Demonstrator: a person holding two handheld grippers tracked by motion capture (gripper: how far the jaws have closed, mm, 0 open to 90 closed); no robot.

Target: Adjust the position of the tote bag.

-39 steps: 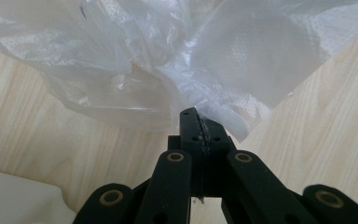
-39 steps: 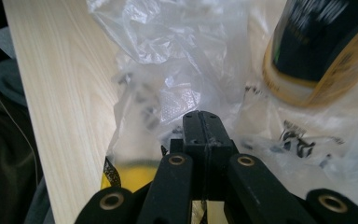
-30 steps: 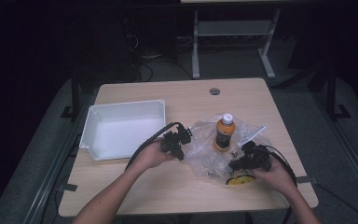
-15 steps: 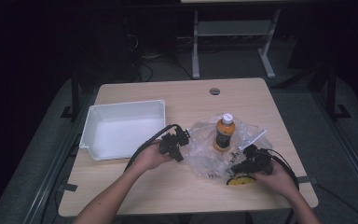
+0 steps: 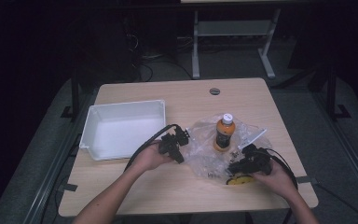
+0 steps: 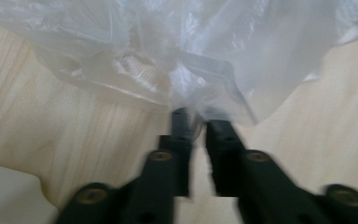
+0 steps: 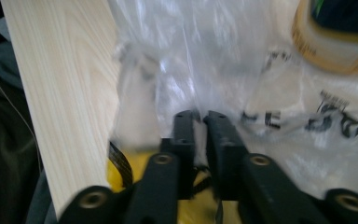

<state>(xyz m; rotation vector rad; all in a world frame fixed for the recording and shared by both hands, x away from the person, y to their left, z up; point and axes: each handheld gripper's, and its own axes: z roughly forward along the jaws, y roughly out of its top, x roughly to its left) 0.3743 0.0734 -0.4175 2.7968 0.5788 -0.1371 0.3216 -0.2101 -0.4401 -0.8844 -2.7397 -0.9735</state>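
A crumpled clear plastic bag (image 5: 208, 156) lies on the wooden table (image 5: 177, 100), with an orange bottle (image 5: 224, 133) with a white cap standing upright on it. My left gripper (image 5: 184, 139) is at the bag's left edge. Its jaws have just been opening; a small gap shows between them, and the bag's edge (image 6: 205, 100) lies between the tips of the left gripper (image 6: 198, 123). My right gripper (image 5: 237, 164) is at the bag's near right part. Its jaws (image 7: 200, 119) have also just been opening, with film (image 7: 191, 60) in the narrow gap. The bottle's base (image 7: 335, 46) shows beyond.
A white rectangular bin (image 5: 121, 128) with nothing in it sits at the table's left. A yellow round object (image 5: 240, 180) lies under the right hand near the front edge. A round cable hole (image 5: 214, 91) is at the back. Dark floor and a metal frame surround the table.
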